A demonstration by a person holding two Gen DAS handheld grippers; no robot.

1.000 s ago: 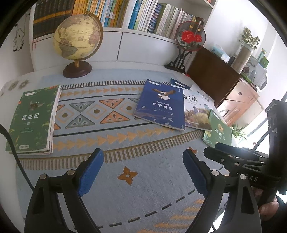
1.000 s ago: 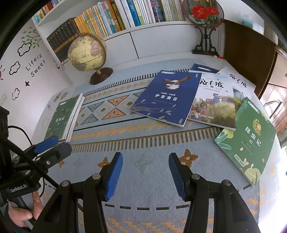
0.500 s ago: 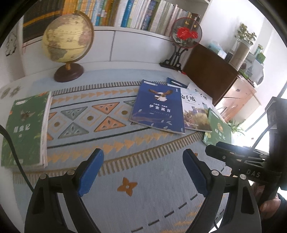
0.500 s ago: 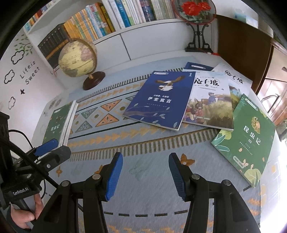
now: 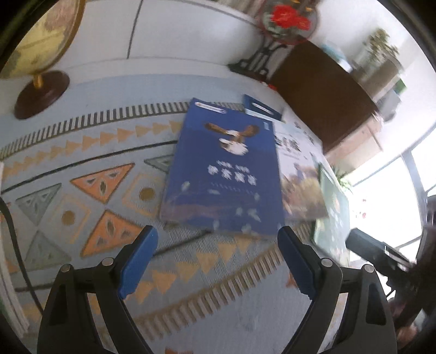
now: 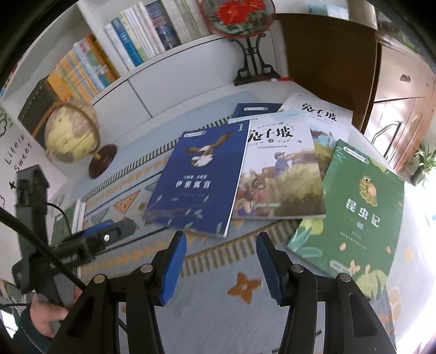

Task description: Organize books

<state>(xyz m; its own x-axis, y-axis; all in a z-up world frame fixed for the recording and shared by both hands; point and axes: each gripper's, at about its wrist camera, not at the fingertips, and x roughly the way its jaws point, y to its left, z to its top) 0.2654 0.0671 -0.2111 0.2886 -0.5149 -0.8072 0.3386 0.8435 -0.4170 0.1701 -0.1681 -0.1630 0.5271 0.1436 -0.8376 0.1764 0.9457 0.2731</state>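
Observation:
A dark blue book with a bird on its cover (image 5: 223, 174) (image 6: 199, 179) lies on the patterned cloth. It overlaps an illustrated book with a field scene (image 6: 278, 174). A green book (image 6: 351, 209) lies to the right, and two more books (image 6: 256, 109) are partly hidden at the back. My left gripper (image 5: 216, 237) is open wide, its tips just short of the blue book's near edge. My right gripper (image 6: 221, 239) is open at middling width, close to the blue book's near right corner. Nothing is between either pair of fingers. The left wrist view is blurred.
A small green stack of books (image 6: 65, 220) lies at the cloth's left edge. A globe (image 6: 70, 133) and a red fan ornament on a stand (image 6: 239, 16) stand at the back, below a full bookshelf (image 6: 122, 51). A brown cabinet (image 6: 327, 54) is on the right.
Both grippers have moved forward and down toward the spread books, so the blue book now looms large in each view. Neither gripper's opening has changed.

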